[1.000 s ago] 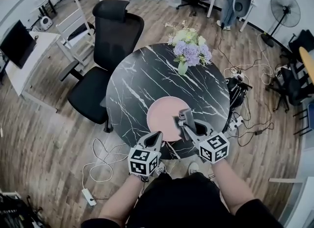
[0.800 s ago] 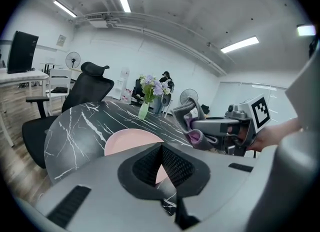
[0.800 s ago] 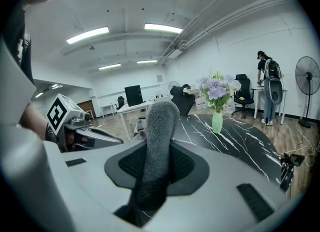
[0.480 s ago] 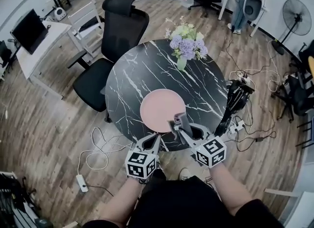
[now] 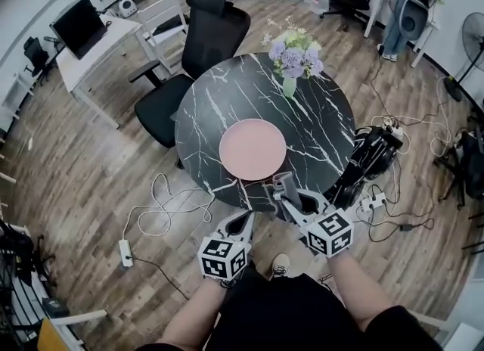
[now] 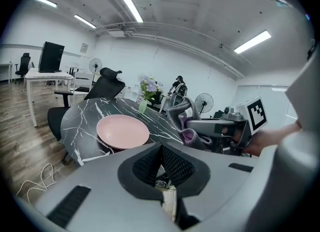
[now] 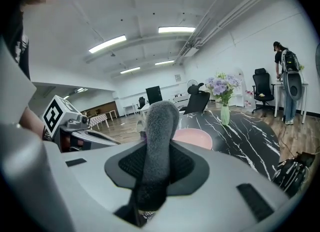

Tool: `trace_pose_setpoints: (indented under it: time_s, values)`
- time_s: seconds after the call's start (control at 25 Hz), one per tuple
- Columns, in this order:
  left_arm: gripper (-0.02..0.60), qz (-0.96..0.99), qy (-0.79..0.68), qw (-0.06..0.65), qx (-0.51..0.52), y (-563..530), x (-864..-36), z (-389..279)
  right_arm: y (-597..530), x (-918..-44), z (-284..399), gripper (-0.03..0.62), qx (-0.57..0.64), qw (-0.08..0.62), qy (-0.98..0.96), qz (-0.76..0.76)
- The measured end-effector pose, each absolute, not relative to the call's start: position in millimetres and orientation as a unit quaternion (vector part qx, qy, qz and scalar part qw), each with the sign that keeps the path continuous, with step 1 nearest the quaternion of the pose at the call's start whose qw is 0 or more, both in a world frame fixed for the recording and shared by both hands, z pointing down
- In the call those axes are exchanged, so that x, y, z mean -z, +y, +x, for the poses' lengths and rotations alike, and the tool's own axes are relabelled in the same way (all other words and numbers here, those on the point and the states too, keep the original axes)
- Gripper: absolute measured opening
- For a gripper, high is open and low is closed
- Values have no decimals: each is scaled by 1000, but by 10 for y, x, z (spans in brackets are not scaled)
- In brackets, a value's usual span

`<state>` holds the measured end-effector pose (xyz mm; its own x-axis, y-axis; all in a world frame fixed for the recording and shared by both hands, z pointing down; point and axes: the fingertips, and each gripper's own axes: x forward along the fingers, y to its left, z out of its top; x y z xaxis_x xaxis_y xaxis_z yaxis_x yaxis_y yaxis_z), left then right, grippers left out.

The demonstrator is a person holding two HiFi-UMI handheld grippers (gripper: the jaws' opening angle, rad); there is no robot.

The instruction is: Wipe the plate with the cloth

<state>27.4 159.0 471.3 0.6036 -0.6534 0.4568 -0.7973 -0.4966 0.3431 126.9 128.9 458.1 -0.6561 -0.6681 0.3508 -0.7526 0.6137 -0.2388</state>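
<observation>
**On the marble table: pink plate, grey cloth held just short of it**

Near the middle of the round black marble table [image 5: 318, 138] the pink plate [image 5: 252, 148] lies flat. The grey cloth [image 7: 157, 126] is not touching it. The cloth stands upright over the table's near rim, pinched between the jaws of the right gripper [image 5: 283, 195], which are closed tight on its lower part while its fuzzy top pokes up past them. Beside it, the left gripper [image 5: 246, 218] hangs at the near edge of the table, jaws pressed together with nothing between them. Both grippers point toward the plate.

At the far rim of the table stands a vase [image 5: 290, 85] of lilac and white flowers. A black office chair [image 5: 204, 47] is pulled up at the table's far left. White cables [image 5: 162, 209] and a power strip [image 5: 125, 252] lie on the wooden floor, and a desk [image 5: 98, 51] with a monitor [image 5: 78, 26] stands further off.
</observation>
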Motion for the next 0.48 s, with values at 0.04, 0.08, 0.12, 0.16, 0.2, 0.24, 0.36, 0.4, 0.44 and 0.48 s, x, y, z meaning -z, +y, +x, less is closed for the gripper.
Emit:
trace_pose_setpoints:
  time_s: [0.04, 0.08, 0.12, 0.16, 0.2, 0.24, 0.36, 0.4, 0.44, 0.48]
  values:
    - [18, 852, -428, 269, -136, 1660, -4727, 286, 1331, -4597, 1277, 107, -187, 112, -892, 395]
    - [18, 850, -430, 270, -138, 1726, -4745, 296, 1373, -4615, 1283, 107, -190, 111, -894, 391]
    - [18, 848, -433, 271, -139, 1784, -4765, 304, 1414, -4636, 1290, 107, -192, 110, -895, 388]
    - [18, 846, -436, 273, -140, 1833, -4785, 312, 1450, -4657, 1298, 107, -194, 110, -896, 385]
    - [18, 844, -438, 275, -140, 1871, -4808, 321, 1480, -4680, 1309, 107, -195, 109, -896, 384]
    - [18, 843, -440, 277, -140, 1900, -4831, 330, 1505, -4707, 1322, 107, -197, 110, -896, 383]
    - [18, 838, -445, 282, -140, 1959, -4898, 343, 1575, -4804, 1346, 107, -204, 114, -895, 380]
    - [18, 838, -446, 282, -140, 1966, -4912, 341, 1596, -4832, 1349, 107, -206, 115, -894, 380]
    - [18, 837, -447, 281, -140, 1965, -4919, 336, 1615, -4853, 1351, 107, -208, 115, -894, 380]
    - [18, 838, -448, 280, -139, 1958, -4918, 331, 1631, -4865, 1352, 107, -208, 116, -894, 380]
